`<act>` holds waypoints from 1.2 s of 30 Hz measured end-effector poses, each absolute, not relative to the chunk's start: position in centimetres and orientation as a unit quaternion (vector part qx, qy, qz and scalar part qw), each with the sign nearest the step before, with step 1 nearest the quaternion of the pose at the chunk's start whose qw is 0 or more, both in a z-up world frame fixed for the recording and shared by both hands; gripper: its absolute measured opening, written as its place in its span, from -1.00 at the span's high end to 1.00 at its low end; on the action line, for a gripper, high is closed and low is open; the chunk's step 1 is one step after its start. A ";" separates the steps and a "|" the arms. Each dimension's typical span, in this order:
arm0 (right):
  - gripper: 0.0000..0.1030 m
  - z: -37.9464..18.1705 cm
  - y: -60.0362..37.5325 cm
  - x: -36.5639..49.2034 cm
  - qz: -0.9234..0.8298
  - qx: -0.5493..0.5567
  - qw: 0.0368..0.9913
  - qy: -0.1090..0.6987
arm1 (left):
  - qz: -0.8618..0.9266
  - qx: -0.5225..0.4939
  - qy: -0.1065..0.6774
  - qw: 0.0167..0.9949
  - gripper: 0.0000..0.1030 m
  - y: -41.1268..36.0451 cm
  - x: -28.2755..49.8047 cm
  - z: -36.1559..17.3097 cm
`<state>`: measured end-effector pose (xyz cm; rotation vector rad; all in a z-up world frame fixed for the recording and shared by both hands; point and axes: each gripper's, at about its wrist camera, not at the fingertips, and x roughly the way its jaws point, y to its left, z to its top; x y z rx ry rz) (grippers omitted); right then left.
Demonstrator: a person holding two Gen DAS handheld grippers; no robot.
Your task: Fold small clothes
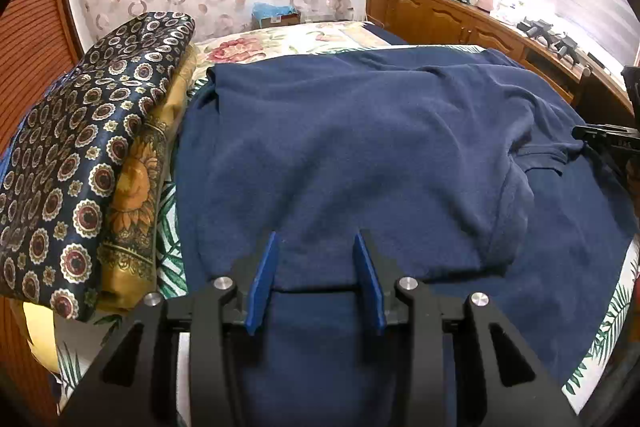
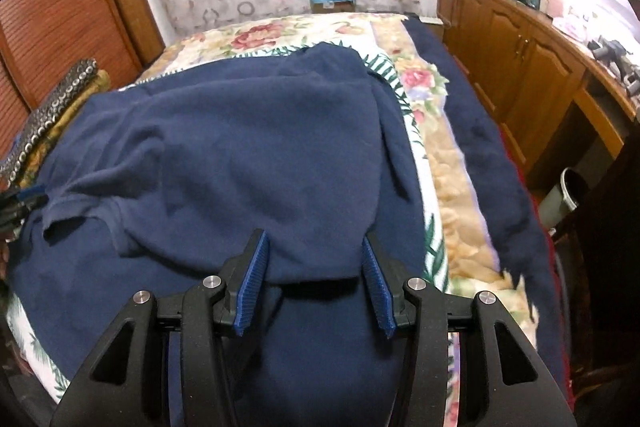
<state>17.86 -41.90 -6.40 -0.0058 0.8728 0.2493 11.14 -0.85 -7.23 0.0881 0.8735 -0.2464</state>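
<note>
Navy fleece garment point(image 1: 340, 155) lies spread across the bed point(image 2: 452, 163), covering most of its near half; a folded-over layer ends in a straight hem along the near edge. Left gripper point(image 1: 318, 247) sits low over that hem toward the bed's left side, jaws parted, blue pads point(image 1: 264, 275) straddling the fabric edge, not pressing it. Right gripper point(image 2: 314, 247) hangs over the hem toward the right side, jaws likewise apart, cloth between the pads point(image 2: 252, 283) but unpinched. Stacked patterned cloths point(image 1: 80, 163) rest at the bed's left edge, just beside the garment. Wooden cabinets point(image 2: 516, 55) run along the bed's right side.
</note>
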 end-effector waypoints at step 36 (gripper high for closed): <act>-0.03 -7.2 -40.7 17.4 0.102 -0.036 0.907 0.406 | -0.057 -0.046 0.424 0.903 0.21 3.0 9.7 -7.8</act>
